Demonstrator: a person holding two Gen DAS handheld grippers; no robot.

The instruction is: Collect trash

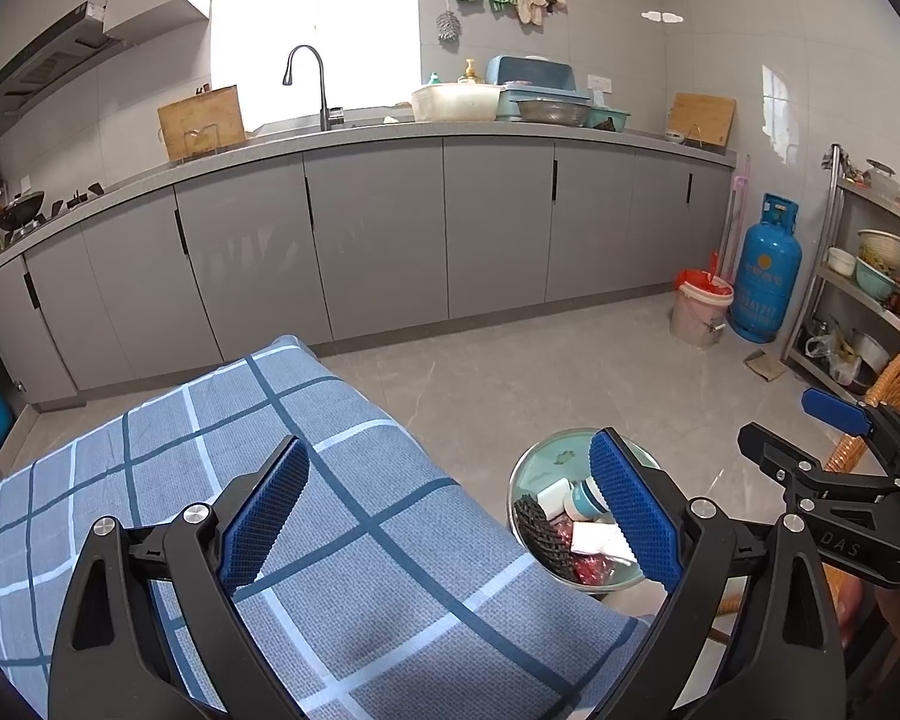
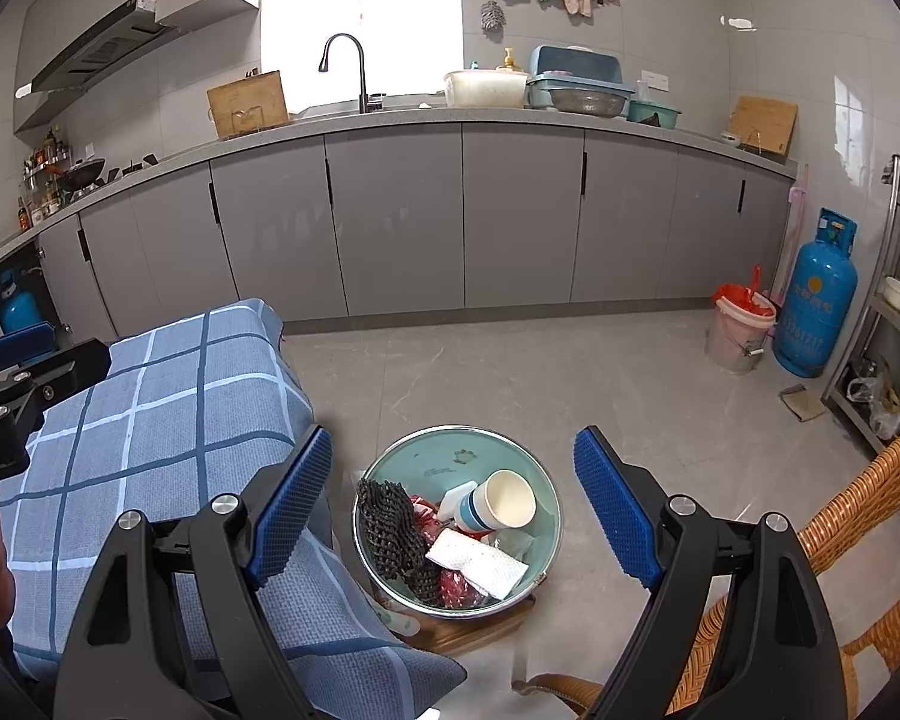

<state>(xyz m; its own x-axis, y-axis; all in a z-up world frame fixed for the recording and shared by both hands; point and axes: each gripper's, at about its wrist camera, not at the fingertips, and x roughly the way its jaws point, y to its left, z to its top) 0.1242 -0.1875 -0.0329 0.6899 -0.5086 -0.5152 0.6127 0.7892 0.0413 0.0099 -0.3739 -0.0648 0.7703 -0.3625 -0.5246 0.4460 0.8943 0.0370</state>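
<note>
- Looking through the left wrist view first, we hold the left claw (image 1: 450, 516) with its blue pads spread wide apart and nothing between them, over the checked cloth (image 1: 306, 510) that fills the lower left of the frame.
- At lower right of that view the metal bin (image 1: 525, 480) sits on the floor just beside the cloth's edge, partly hidden by our right pad; the trash inside shows only in part.
- At the right edge we see the right claw (image 1: 810, 426) from the side.
- In the right wrist view, the right claw (image 2: 453, 510) is also wide apart and empty, framing the bin (image 2: 420, 456) at lower centre.
- Inside lie a paper cup (image 2: 504, 501), a black mesh piece (image 2: 393, 531), a white tissue (image 2: 477, 561) and red wrappers (image 2: 459, 588); we judge the collecting nearly or fully done, since no loose trash shows on the cloth.
- The bin seems to rest on a wooden board (image 2: 468, 627): a careless nudge from a claw could tip it and spill everything.
- The wicker chair (image 2: 858, 492) at lower right crowds our right side, so a wide swing could snag there.
</note>
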